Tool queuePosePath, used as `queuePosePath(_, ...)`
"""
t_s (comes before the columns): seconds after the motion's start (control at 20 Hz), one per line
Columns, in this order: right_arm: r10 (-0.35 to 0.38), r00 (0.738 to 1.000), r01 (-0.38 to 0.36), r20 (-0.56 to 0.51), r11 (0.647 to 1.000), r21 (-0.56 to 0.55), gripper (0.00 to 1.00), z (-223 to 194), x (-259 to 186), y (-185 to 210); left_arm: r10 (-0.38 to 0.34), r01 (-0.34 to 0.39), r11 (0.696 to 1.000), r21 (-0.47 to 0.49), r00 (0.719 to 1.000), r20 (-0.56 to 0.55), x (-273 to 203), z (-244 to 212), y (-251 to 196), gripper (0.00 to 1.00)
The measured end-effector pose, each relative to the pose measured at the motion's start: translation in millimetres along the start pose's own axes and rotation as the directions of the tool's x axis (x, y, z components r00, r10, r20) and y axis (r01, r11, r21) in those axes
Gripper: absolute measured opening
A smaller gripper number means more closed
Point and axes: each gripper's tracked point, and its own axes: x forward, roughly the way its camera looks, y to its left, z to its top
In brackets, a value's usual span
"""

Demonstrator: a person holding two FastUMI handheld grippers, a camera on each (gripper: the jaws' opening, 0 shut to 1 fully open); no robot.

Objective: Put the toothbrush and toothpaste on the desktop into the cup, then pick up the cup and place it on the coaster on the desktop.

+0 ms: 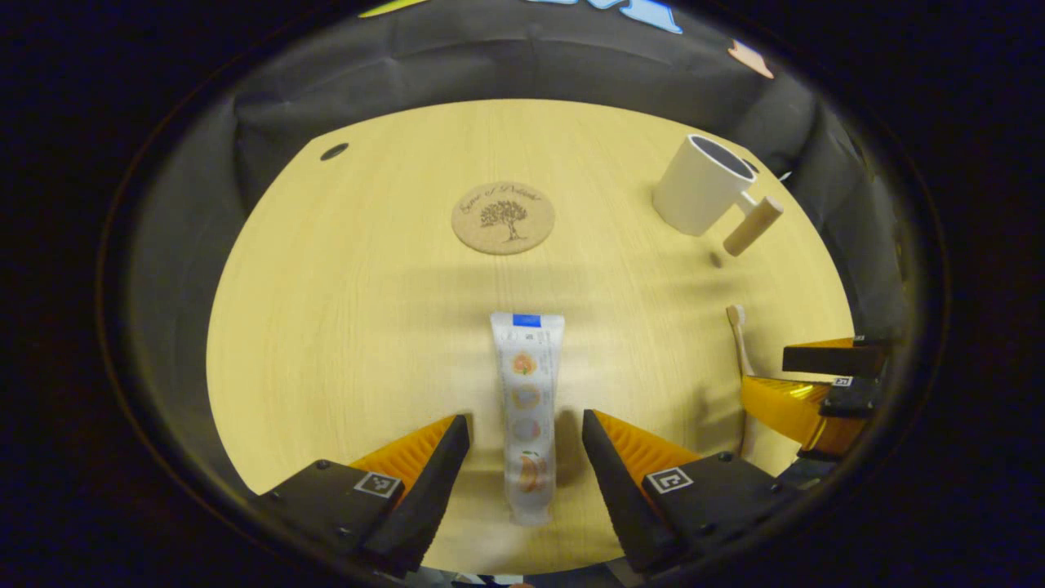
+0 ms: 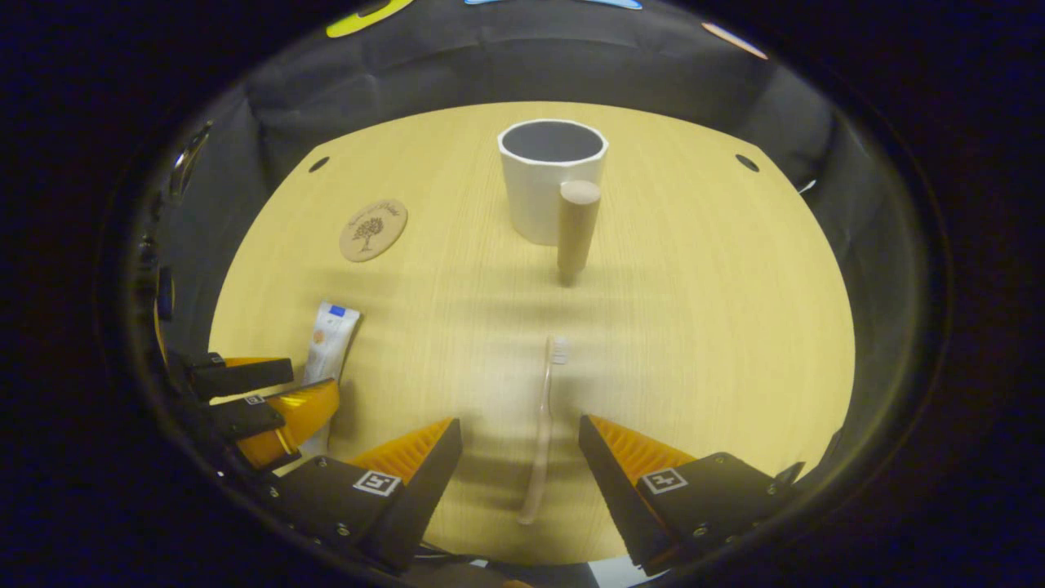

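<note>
A white toothpaste tube (image 1: 527,412) lies flat on the round wooden table (image 1: 367,327), between the fingers of my open left gripper (image 1: 526,429), which do not touch it. A pale toothbrush (image 2: 543,425) lies lengthwise between the fingers of my open right gripper (image 2: 521,433), bristles pointing away. Beyond it stands the white cup (image 2: 549,180) with a wooden peg handle (image 2: 576,224), empty. The cork coaster (image 1: 503,217) lies mid-table, far from both grippers. In the left gripper view the cup (image 1: 704,186) stands at the far right, and the right gripper (image 1: 816,392) hangs over the toothbrush (image 1: 740,335).
Black cloth walls close in the table at the back and sides. Two small dark holes (image 2: 746,162) mark the tabletop's far corners. In the right gripper view the left gripper (image 2: 261,400) sits at the left edge over the toothpaste tube (image 2: 331,339), with the coaster (image 2: 373,229) beyond.
</note>
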Motion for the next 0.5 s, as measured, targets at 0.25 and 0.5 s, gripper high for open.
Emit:
queuePosePath(0.25,0.002,0.998,-0.001,-0.062,1.000,0.013,0.92,-8,13,-1,0.002,-0.003,1.000,-0.019,0.998,-0.064,11,-5,2,0.93)
queuePosePath(0.5,0.017,0.993,-0.012,-0.117,0.999,0.043,0.89,-15,21,-1,0.012,-0.009,1.000,0.027,0.996,-0.093,13,-2,0,0.93)
